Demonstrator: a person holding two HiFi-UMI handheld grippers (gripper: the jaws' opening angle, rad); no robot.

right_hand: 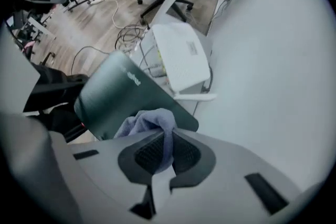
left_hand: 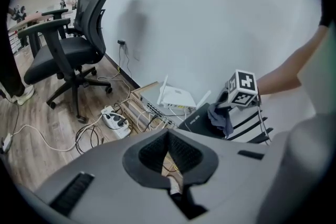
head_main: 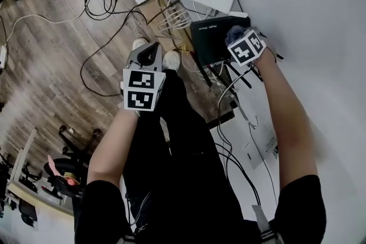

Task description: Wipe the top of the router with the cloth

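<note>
Soft cloth [right_hand: 152, 120], smooth glossy router [right_hand: 113, 97], wood floor [head_main: 51, 71]

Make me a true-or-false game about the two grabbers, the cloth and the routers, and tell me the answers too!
1. The right gripper pinches the cloth. True.
2. The cloth is bright red. False: it is blue-grey.
3. A white router lies beside the black router. True.
4. The left gripper holds a cloth too. False: nothing is between its jaws.
</note>
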